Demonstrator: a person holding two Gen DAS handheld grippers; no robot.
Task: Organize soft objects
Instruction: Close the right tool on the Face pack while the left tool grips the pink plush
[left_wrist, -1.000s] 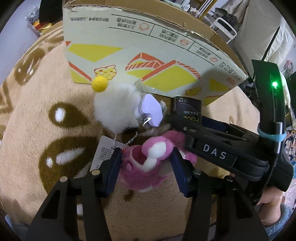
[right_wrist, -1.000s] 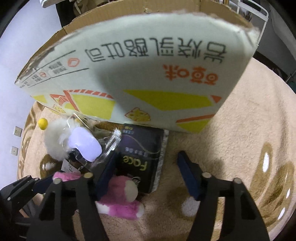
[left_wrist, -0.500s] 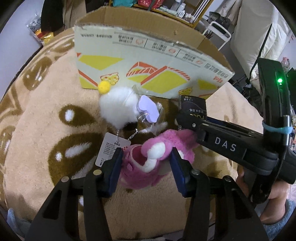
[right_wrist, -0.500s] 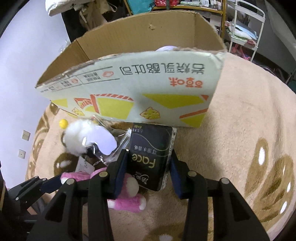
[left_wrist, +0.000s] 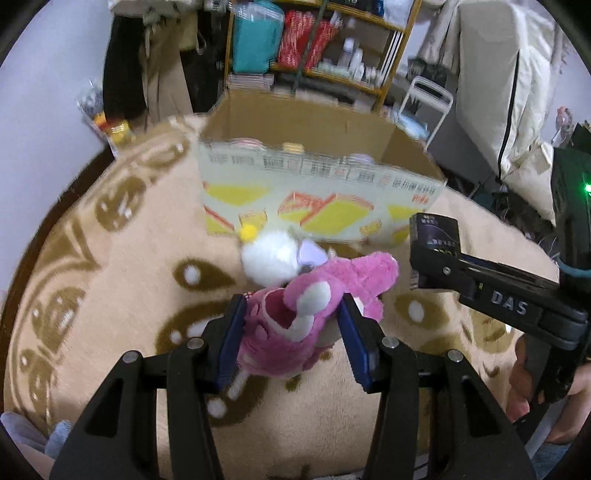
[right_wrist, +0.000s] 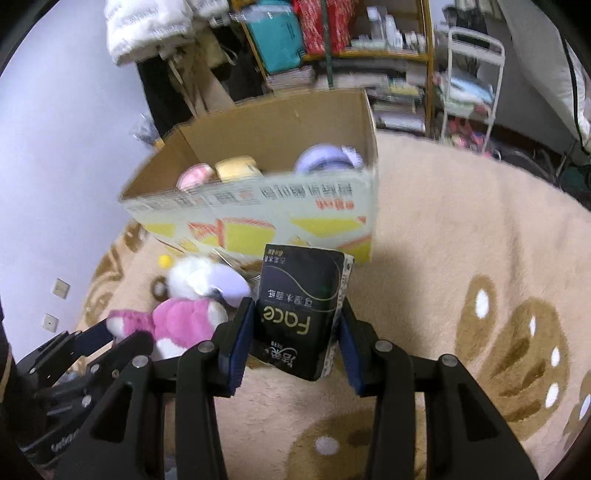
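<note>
My left gripper (left_wrist: 291, 332) is shut on a pink plush bear (left_wrist: 314, 302) and holds it above the beige rug. My right gripper (right_wrist: 295, 332) is shut on a black tissue pack (right_wrist: 303, 310) and holds it lifted in front of the box. The pack also shows in the left wrist view (left_wrist: 436, 236), and the bear in the right wrist view (right_wrist: 177, 321). A white fluffy toy (left_wrist: 269, 254) with a yellow pompom and a purple tag lies on the rug by the open cardboard box (left_wrist: 317, 192), which holds several soft items (right_wrist: 321, 158).
The beige rug (right_wrist: 461, 240) with brown patterns spreads around the box. Behind stand a shelf (left_wrist: 325, 48) with packages, a white wire cart (right_wrist: 476, 74) and white bedding (left_wrist: 498, 74). A person's hand (left_wrist: 535, 387) holds the right gripper.
Both grippers have risen with their loads: the pink bear and the black tissue pack are off the rug. The right gripper shut on the pack. The box's inside has come into view.
</note>
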